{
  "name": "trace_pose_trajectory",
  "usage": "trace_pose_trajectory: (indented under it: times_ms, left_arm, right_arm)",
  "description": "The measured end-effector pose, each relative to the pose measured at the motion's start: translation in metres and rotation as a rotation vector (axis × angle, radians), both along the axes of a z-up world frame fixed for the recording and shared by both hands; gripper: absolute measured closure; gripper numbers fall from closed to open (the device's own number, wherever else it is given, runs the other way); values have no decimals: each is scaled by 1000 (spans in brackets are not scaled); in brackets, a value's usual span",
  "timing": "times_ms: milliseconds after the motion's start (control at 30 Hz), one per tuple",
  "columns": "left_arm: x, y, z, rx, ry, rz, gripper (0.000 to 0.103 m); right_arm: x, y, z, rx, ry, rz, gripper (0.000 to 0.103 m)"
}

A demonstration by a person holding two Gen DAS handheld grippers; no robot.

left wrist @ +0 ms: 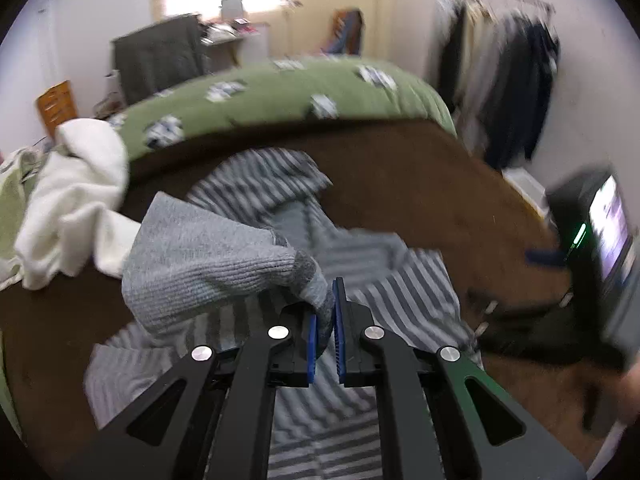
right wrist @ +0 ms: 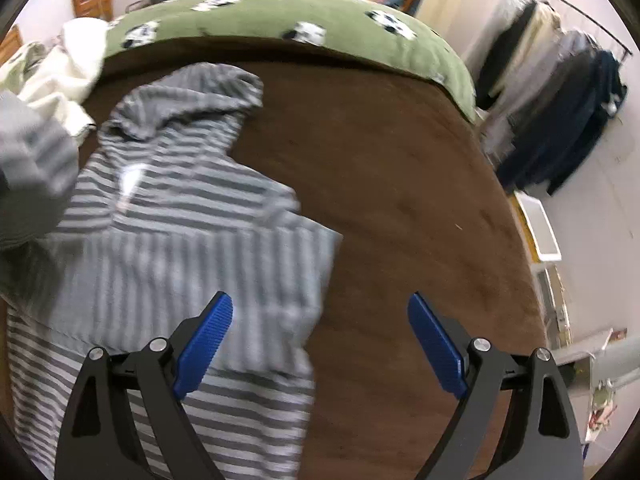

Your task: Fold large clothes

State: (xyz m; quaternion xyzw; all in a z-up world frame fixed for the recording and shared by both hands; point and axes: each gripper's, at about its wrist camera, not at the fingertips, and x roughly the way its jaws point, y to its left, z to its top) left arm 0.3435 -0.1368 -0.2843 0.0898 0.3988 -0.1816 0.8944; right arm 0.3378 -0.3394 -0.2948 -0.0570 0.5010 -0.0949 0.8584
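Observation:
A grey-and-white striped hoodie (right wrist: 180,240) lies flat on the brown blanket (right wrist: 400,200), its hood (right wrist: 192,92) toward the far side. In the left wrist view my left gripper (left wrist: 325,332) is shut on the grey ribbed end of a sleeve (left wrist: 208,264), which is lifted above the hoodie's striped body (left wrist: 400,292). That raised sleeve (right wrist: 36,168) shows blurred at the left edge of the right wrist view. My right gripper (right wrist: 320,340) hangs open over the hoodie's right edge, with nothing between its blue pads (right wrist: 204,344). It also shows as a blurred dark device (left wrist: 600,240) at the right of the left wrist view.
A green patterned duvet (right wrist: 280,20) lies along the far side of the bed. A white garment heap (left wrist: 72,200) sits at the far left. A rack of hanging clothes (right wrist: 560,100) stands by the right wall, with a white bin (right wrist: 544,232) on the floor beside the bed.

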Motion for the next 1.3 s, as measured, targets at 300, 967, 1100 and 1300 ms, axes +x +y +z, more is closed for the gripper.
trace_pose_trajectory:
  times_ms: [300, 967, 1100, 1300]
  left_arm:
    - [-21, -72, -69, 156, 51, -136, 93]
    - [-44, -5, -29, 159, 113, -72, 6]
    - [-17, 51, -25, 206, 123, -10, 6]
    - [24, 110, -39, 246, 147, 42, 6]
  right_arm:
    - [-19, -50, -23, 64, 8, -80, 15]
    - [-14, -39, 16, 191, -36, -5, 15]
    - [0, -5, 20, 206, -53, 57, 15]
    - [17, 34, 1, 246, -29, 80, 25]
